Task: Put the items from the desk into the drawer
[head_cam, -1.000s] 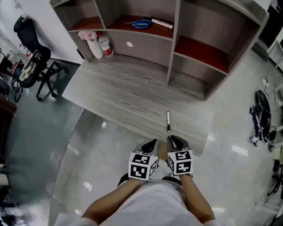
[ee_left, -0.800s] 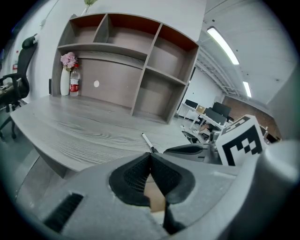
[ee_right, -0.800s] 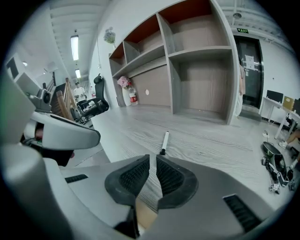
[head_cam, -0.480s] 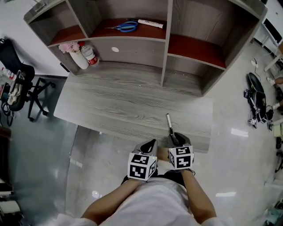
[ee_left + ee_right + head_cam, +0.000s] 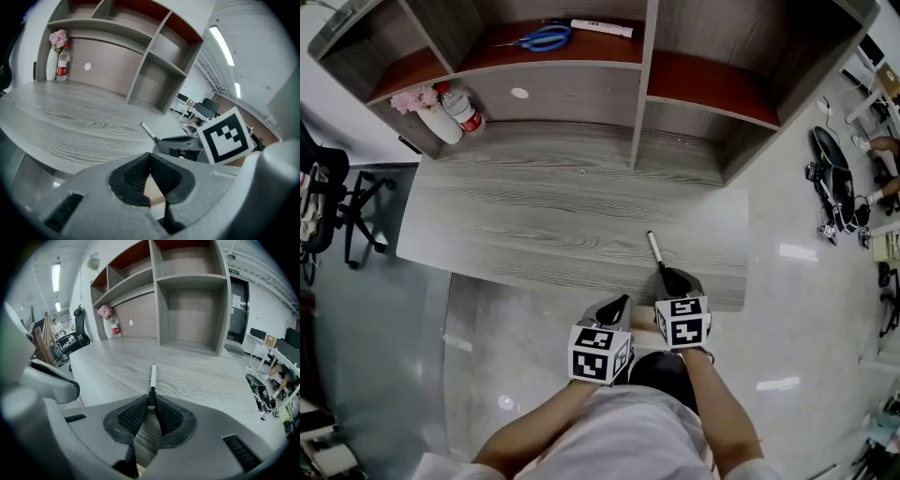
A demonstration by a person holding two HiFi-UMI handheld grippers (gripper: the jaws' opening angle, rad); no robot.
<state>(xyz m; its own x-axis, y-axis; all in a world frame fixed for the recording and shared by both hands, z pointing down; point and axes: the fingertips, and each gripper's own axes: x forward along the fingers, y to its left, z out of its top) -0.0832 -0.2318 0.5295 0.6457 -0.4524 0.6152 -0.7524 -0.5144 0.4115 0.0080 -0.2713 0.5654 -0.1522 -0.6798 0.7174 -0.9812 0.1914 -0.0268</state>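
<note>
The right tongs [image 5: 667,277] are closed on the dark near end of the pen [image 5: 654,248], whose white barrel points away across the grey wood tabletop [image 5: 534,216] close to its front edge (whether the far tip touches the wood cannot be told). The left tongs [image 5: 619,305] hang just beside them, off the tabletop's front edge, tips pressed together with nothing between. At the back, a shelf unit [image 5: 642,84] holds blue scissors [image 5: 539,39] and a white marker [image 5: 602,28]; a vase of pink flowers [image 5: 427,108] and a bottle [image 5: 464,111] stand at its left end.
</note>
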